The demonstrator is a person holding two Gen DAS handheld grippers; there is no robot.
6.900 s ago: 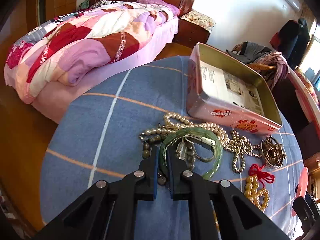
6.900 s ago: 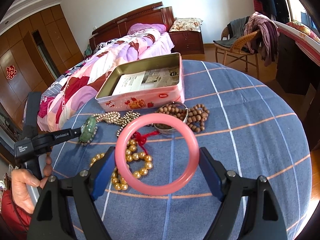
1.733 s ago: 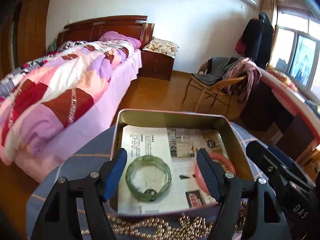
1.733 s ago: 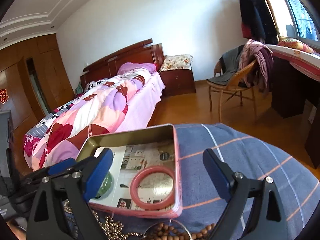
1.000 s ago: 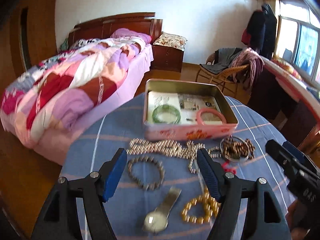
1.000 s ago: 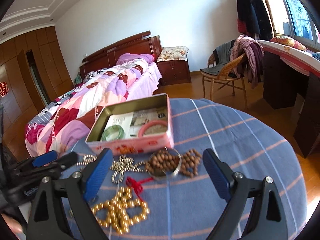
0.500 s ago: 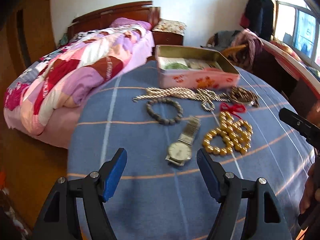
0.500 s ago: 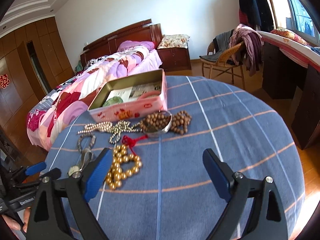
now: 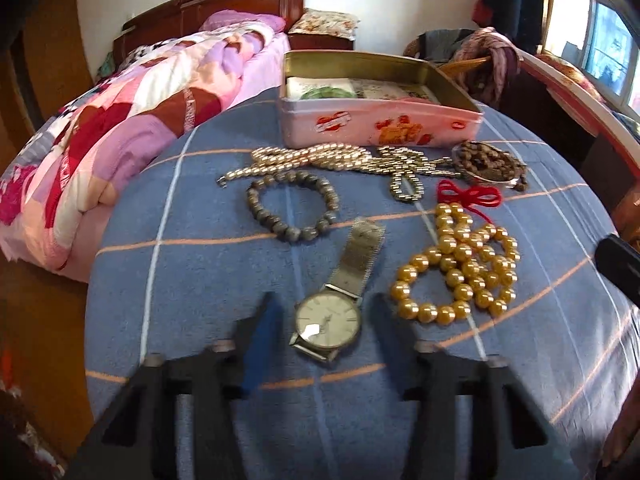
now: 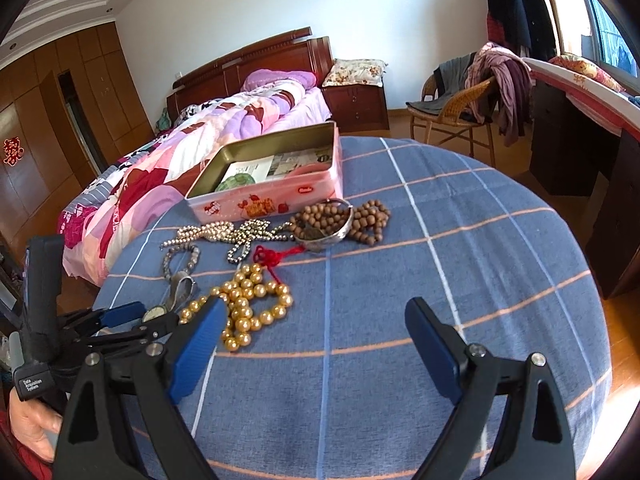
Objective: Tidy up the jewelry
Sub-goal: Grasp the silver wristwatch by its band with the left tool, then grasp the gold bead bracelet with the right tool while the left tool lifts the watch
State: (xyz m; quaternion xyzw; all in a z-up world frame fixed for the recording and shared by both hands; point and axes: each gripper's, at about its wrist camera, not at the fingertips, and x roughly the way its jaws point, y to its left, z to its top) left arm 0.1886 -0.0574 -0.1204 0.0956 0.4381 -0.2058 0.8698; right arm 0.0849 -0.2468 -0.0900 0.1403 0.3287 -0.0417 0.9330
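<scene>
The near and right parts of the blue checked tablecloth (image 10: 460, 240) lie bare, giving open passage. On its left half the wristwatch (image 9: 332, 304), gold bead strand (image 9: 460, 272) and grey bead bracelet (image 9: 292, 210) crowd the way, with pearl strands (image 9: 340, 160) just beside the far pink tin (image 9: 380, 120).

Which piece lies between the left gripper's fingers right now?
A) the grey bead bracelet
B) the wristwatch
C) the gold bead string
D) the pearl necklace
B: in the left wrist view the wristwatch lies on the cloth between the closing jaws of the left gripper, not yet pinched.
</scene>
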